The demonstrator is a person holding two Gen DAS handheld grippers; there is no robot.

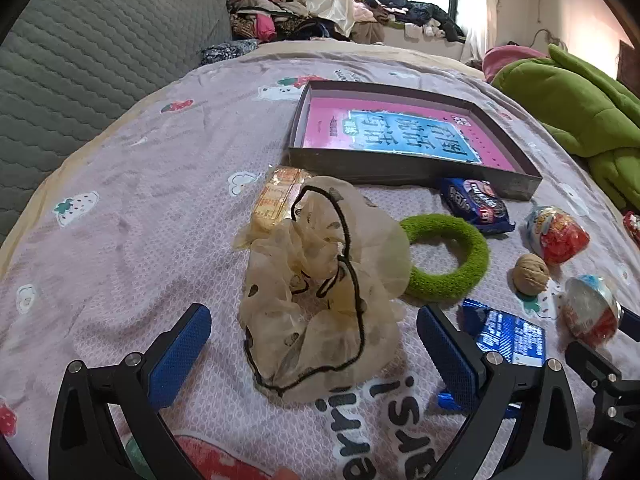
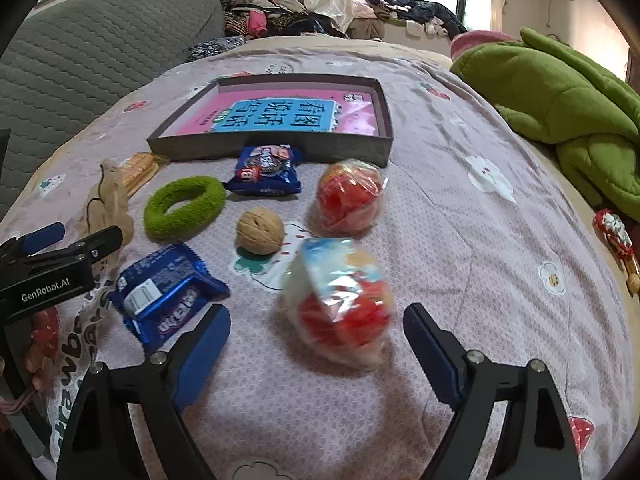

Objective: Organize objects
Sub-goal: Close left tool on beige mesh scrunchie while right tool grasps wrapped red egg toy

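- left gripper (image 1: 314,354) angled down toward the bedsheet (image 1: 140,208), jaws spread wide, blue pads clear on both sides of the sheer beige scrunchie (image 1: 320,288); nothing pinched, pads not touching the fabric
- scrunchie lies on the sheet between the left jaws, black trim looped over it; its far edge overlaps the green fuzzy ring (image 1: 446,258) and sits against the yellow biscuit pack (image 1: 276,200)
- right gripper (image 2: 316,344) also tilted down, jaws wide apart, wrapped toy egg (image 2: 340,300) between them but apart from both pads; the egg is blurred, resting on the sheet, not gripped
- right gripper's black body shows at the right edge of the left wrist view, beside the same egg; left gripper's body shows at the left edge of the right wrist view, so the two tools are side by side
- second wrapped egg (image 2: 350,196) farther up, near the front right corner of the tray (image 2: 268,148)
- walnut (image 2: 260,230) between the two eggs and the green ring
- blue cookie pack (image 2: 268,170) touching the tray's front wall; another blue cookie pack (image 2: 164,288) just beside the right gripper's left finger
- tray is shallow and dark, holds a pink and blue book (image 2: 280,116) lying flat inside
- green blanket (image 2: 560,92) bunched at the right side of the bed, well apart from the items
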